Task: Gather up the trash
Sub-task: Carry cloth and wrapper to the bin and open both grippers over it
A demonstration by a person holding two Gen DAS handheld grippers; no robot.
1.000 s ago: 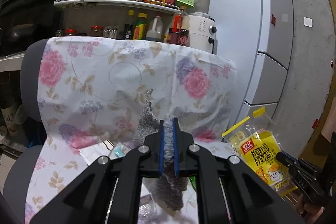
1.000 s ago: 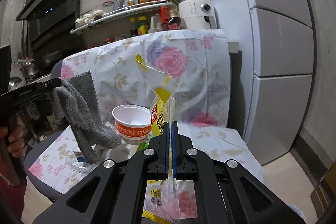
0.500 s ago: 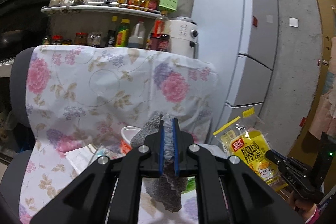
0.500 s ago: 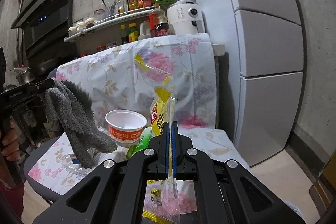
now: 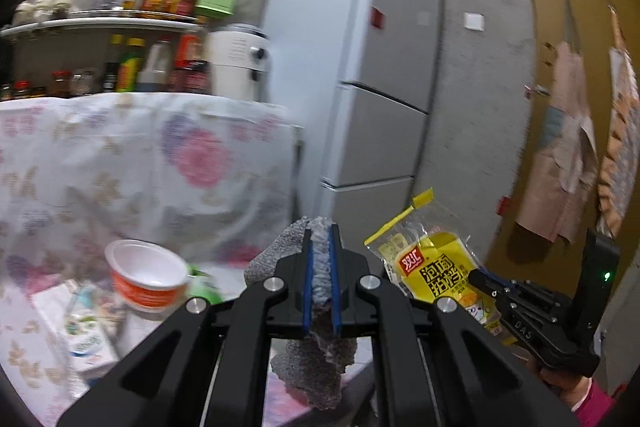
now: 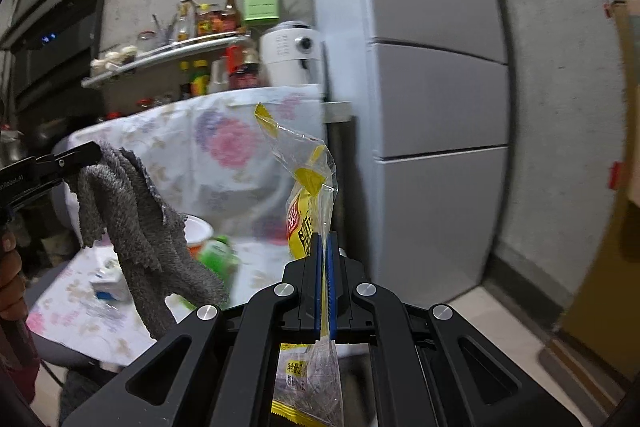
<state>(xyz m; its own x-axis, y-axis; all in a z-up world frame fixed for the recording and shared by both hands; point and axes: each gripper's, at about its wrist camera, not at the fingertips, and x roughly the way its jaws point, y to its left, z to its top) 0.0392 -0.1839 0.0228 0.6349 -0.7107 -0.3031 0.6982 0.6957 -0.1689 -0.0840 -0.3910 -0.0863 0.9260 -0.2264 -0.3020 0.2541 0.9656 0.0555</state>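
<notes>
My left gripper point(image 5: 321, 239) is shut on a grey knitted cloth point(image 5: 314, 363) that hangs below the jaws; the cloth also shows in the right wrist view point(image 6: 136, 227), dangling from the left gripper point(image 6: 94, 151). My right gripper point(image 6: 325, 241) is shut on a yellow and clear snack wrapper point(image 6: 310, 203), which sticks up above and hangs below the jaws. The same wrapper point(image 5: 432, 267) shows in the left wrist view, held by the right gripper point(image 5: 476, 277). Both are held in the air beside the floral-covered chair point(image 5: 120, 163).
On the chair seat lie an orange and white paper cup point(image 5: 146, 275), a green packet point(image 6: 218, 253) and a small carton point(image 5: 86, 337). A grey fridge point(image 6: 432, 87) stands to the right. Behind the chair a shelf point(image 5: 100, 23) holds bottles and jars.
Both grippers have swung to the right, away from the chair, with cloth and wrapper still held. The fridge and the right-hand wall now fill more of both views.
</notes>
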